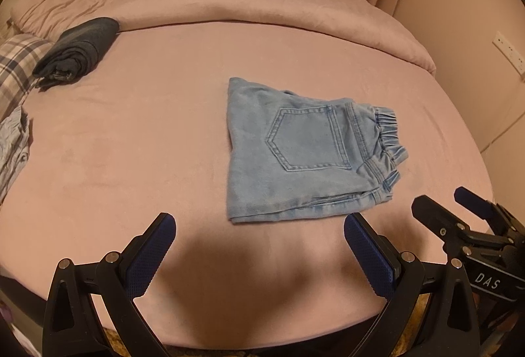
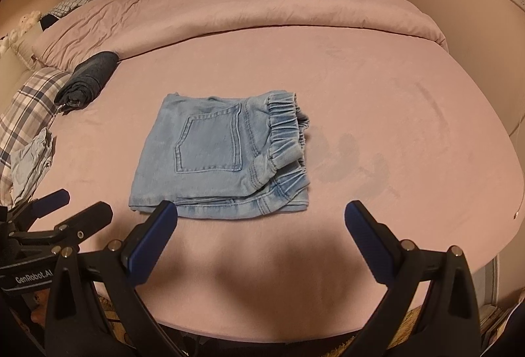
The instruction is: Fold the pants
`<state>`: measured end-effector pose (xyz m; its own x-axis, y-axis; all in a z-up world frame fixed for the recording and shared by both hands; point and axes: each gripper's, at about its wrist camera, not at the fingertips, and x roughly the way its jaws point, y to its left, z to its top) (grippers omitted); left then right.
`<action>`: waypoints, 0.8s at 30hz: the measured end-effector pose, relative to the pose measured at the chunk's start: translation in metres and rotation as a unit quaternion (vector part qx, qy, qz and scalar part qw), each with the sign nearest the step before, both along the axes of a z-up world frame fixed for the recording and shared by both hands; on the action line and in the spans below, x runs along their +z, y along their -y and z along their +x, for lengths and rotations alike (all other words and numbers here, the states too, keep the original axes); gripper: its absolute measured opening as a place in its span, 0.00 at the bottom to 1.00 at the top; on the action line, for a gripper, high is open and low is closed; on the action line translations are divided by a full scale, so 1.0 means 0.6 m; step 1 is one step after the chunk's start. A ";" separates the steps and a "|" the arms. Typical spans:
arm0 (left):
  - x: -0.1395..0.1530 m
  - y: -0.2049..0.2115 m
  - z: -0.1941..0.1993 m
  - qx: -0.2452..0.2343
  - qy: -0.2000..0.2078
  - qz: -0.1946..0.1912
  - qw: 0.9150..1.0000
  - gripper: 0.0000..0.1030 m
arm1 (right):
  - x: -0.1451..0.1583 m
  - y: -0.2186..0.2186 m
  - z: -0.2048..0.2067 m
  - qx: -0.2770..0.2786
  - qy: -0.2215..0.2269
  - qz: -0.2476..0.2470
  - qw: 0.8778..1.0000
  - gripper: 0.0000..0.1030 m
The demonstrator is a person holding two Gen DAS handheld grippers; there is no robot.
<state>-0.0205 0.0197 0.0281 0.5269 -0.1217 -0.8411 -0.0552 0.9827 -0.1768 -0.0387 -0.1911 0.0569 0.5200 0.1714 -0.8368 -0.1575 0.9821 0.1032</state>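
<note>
Plaid cloth [image 2: 23, 108] and a crumpled pale garment [image 2: 31, 157] sit at the bed's left edge, with a dark folded bundle [image 2: 87, 80] just past them by the rolled-back pink duvet [image 2: 262, 9]. Further right, the light-blue denim pants [image 2: 220, 157] lie folded into a compact square on the pink sheet [image 2: 393, 114], back pocket up, elastic waistband to the right. Both the left gripper [image 1: 259, 222] and right gripper [image 2: 261, 209] hover near the bed's front edge, jaws spread wide, holding nothing.
</note>
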 end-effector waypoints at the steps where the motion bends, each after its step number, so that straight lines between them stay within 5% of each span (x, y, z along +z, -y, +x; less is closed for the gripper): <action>1: -0.001 -0.001 0.000 0.001 -0.001 0.000 1.000 0.99 | -0.001 -0.001 -0.001 0.001 -0.001 -0.001 1.000 0.99; 24: -0.006 0.004 -0.002 -0.003 -0.007 0.004 1.000 0.99 | -0.002 -0.001 -0.003 0.002 -0.001 0.000 1.000 0.99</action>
